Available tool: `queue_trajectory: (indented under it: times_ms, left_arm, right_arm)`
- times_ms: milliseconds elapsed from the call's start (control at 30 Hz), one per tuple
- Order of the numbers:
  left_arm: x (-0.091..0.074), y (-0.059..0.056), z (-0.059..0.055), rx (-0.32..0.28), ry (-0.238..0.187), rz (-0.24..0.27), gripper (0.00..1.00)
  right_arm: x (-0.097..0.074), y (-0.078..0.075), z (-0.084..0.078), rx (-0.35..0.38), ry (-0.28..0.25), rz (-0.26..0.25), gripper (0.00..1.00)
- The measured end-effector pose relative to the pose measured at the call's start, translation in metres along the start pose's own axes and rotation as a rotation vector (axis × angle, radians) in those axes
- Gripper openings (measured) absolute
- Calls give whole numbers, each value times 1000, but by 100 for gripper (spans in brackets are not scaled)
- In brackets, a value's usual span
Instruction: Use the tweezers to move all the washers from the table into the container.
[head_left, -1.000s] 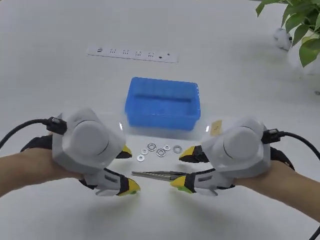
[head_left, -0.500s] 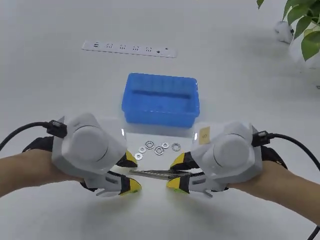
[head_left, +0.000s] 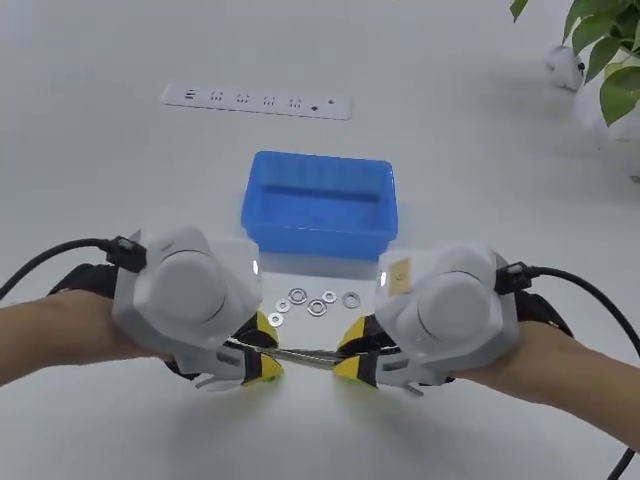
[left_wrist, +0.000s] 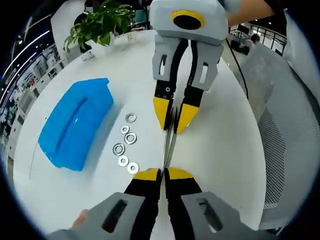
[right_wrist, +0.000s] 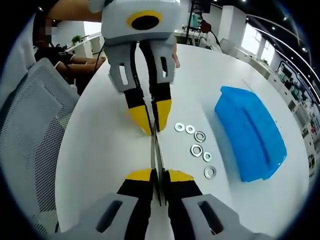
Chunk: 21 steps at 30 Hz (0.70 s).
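- Surface: white table (head_left: 480, 150), plain and matte, seen from the head view.
- Room: the gripper views show an open office behind the table, with a grey mesh chair (right_wrist: 30, 125) drawn up at the near edge.
- Far edge: 1 white power strip (head_left: 257, 101) lying flat. 1 green leafy plant (head_left: 600, 50) stands at the far right corner.
- Container (head_left: 320, 205): 1 blue rectangular plastic tub, open top, standing mid-table between the power strip and the washers.
- Washers (head_left: 317, 302): 6 silver metal rings lying flat in a loose row on the table. They are just in front of the container and apart from it, and just beyond the tweezers.
- Tweezers (head_left: 305, 353): 1 slim metal pair, lying level and close to the table, spanning the gap between the 2 grippers.
- Left gripper (head_left: 262, 348): black jaws with yellow tips, clenched on one end of the tweezers.
- Right gripper (head_left: 350, 350): same build, facing the left one tip to tip, jaws pinched on the other end of the tweezers.
- Each gripper is held in a hand, and a black cable trails from each.
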<state>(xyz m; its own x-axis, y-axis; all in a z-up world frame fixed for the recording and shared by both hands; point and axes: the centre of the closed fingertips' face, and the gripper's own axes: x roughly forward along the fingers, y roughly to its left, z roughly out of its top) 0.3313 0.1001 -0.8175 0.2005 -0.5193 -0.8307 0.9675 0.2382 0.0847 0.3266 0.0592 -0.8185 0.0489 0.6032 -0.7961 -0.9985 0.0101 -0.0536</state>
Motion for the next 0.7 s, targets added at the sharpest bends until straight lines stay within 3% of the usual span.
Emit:
queue_trajectory:
  times_ms: [33, 200, 333, 467, 700]
  left_arm:
    - [1, -8, 3, 13, -4, -35, 7]
    - [1, -6, 3, 23, 9, -53, 6]
    - [1, -9, 3, 78, 19, -44, 6]
    - [1, -8, 3, 72, 26, -45, 6]
    - [0, -8, 2, 94, 36, -23, 7]
  right_arm:
    - [0, 0, -1, 0, 6, 0, 11]
    - [1, -2, -1, -6, 13, -3, 10]
    - [1, -1, 0, -26, 8, -10, 8]
    - [1, -2, 1, -6, -13, -11, 8]
    - [2, 1, 5, -82, -22, -41, 7]
